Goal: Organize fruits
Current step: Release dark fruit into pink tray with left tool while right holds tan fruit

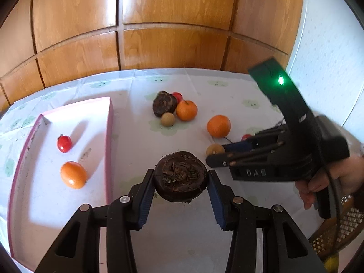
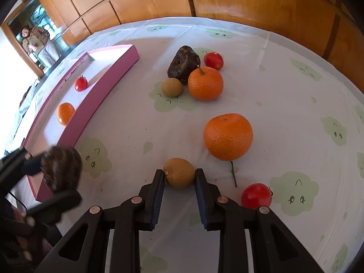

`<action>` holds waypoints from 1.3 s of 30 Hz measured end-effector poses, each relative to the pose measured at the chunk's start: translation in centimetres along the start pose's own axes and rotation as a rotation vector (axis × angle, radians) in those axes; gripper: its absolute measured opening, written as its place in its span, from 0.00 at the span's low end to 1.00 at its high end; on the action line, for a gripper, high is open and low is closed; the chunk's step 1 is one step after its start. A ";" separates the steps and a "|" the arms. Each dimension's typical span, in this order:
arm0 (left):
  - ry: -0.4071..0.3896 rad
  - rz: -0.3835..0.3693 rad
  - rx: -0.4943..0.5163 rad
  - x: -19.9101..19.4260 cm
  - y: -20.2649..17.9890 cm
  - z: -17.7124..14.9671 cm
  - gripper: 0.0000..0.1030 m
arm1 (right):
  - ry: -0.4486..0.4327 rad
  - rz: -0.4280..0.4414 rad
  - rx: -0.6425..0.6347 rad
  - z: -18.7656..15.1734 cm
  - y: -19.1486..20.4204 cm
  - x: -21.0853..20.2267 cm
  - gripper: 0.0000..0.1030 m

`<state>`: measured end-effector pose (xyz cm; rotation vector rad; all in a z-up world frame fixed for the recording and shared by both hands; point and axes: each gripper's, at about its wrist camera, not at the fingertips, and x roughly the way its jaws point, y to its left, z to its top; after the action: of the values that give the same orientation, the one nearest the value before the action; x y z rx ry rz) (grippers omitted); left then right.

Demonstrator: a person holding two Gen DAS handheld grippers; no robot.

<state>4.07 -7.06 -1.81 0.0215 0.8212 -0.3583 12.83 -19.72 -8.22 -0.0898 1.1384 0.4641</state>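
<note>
Your left hand-held gripper (image 1: 180, 183) clamps a dark brown water chestnut (image 1: 180, 177); your right hand-held gripper (image 2: 179, 178) pinches a tan longan (image 2: 178, 174) on the surface (image 2: 284, 113).

Your left gripper (image 1: 180, 182): black plastic linkage arms with triangular cut-outs, round silver and copper-toned rivets at the pivots, blue ribbed pads lining the inner faces of both fingers (image 1: 145, 195). Your right gripper (image 2: 179, 179): same build, same blue pads, copper rivets. Seen from the left wrist view, its body is a black pistol-grip housing with raised letters "DAS" on the side, a lit green indicator lamp on the upper block, and a thin dark cable trailing past your hand (image 1: 327, 182).
</note>
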 end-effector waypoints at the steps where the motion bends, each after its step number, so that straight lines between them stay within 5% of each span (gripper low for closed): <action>1: -0.008 -0.001 -0.010 -0.4 0.2 0.1 0.44 | -0.001 -0.006 -0.003 0.0 0.1 0.0 0.27; 20: -0.084 0.076 -0.229 -5.2 9.0 1.0 0.44 | -0.018 -0.072 -0.083 -0.2 1.4 0.2 0.27; 33: -0.042 0.229 -0.420 -5.4 19.9 0.4 0.44 | -0.017 -0.089 -0.101 -0.2 1.7 0.3 0.27; 39: 0.008 0.226 -0.446 -2.2 21.6 2.1 0.45 | -0.015 -0.090 -0.096 -0.2 1.8 0.3 0.27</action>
<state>11.11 13.63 -1.34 -0.2983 0.8821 0.0427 12.06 -18.07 -8.27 -0.2197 1.0926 0.4389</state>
